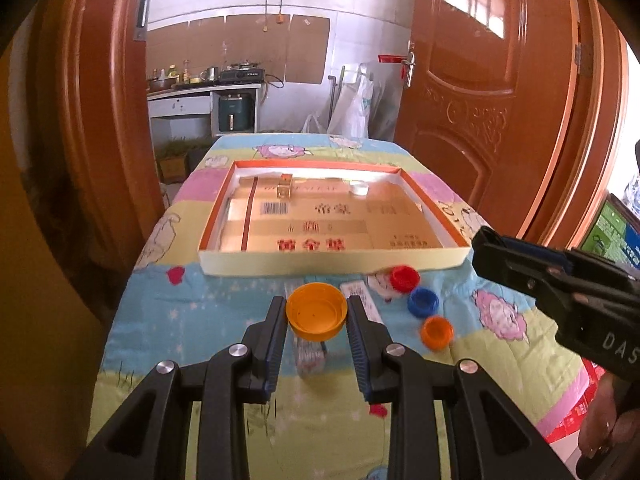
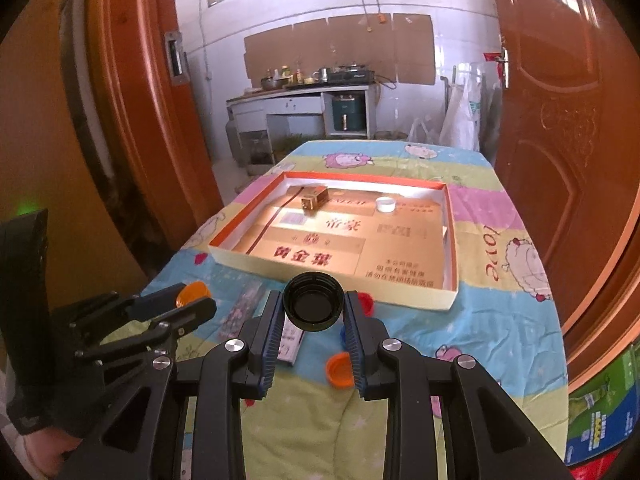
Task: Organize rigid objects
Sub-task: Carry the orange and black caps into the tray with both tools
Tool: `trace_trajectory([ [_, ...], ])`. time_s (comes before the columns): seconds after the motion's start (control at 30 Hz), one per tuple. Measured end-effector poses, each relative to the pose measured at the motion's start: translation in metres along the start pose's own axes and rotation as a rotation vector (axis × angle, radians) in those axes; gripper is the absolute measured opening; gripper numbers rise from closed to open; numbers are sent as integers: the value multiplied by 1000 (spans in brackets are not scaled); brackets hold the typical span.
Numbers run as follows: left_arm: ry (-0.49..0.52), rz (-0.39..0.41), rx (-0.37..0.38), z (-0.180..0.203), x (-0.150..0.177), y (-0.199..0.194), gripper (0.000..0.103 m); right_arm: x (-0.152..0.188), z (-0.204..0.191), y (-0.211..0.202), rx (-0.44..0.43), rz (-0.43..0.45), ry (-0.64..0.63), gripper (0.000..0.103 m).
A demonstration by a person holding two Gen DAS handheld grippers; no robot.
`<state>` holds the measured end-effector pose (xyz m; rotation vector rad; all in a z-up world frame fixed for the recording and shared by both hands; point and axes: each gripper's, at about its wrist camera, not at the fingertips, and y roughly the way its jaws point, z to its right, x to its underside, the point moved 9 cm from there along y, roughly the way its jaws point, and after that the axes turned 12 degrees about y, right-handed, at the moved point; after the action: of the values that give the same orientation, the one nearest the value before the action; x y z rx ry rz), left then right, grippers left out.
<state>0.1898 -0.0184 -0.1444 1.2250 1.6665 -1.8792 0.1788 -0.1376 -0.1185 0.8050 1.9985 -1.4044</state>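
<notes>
Left gripper [image 1: 316, 312]: clamped on the orange cap [image 1: 316, 317], pads on opposite sides of its wall, held clear above the quilt [image 1: 224, 312].
Right gripper [image 2: 313, 307]: closed tight on the black cap [image 2: 313, 306], open side towards you.
Handling: both look like light, stiff plastic; ribbed rims should give you bite (smooth walls may slip if you tilt).
Tray [image 1: 320, 266]: shallow card box, glossy floor, likely the goal; a small box [image 1: 285, 186] and white cap [image 1: 359, 189] sit at its far end.
Loose: red cap [image 1: 404, 277], blue cap [image 1: 423, 302], small orange cap [image 1: 437, 332] on soft cloth, near the tray.
</notes>
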Motion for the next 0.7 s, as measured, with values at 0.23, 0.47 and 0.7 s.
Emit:
trace_trajectory([
  [0.23, -10, -9, 14, -4, -17, 14, 31, -12, 9, 10, -1, -4, 35, 31],
  [0.47, -3, -20, 23, -5, -33, 29, 31, -27, 18, 20, 4, -5, 57, 31],
  [0.7, -2, -33, 29, -10, -46, 43, 31, -40, 24, 33, 11, -20, 72, 31],
])
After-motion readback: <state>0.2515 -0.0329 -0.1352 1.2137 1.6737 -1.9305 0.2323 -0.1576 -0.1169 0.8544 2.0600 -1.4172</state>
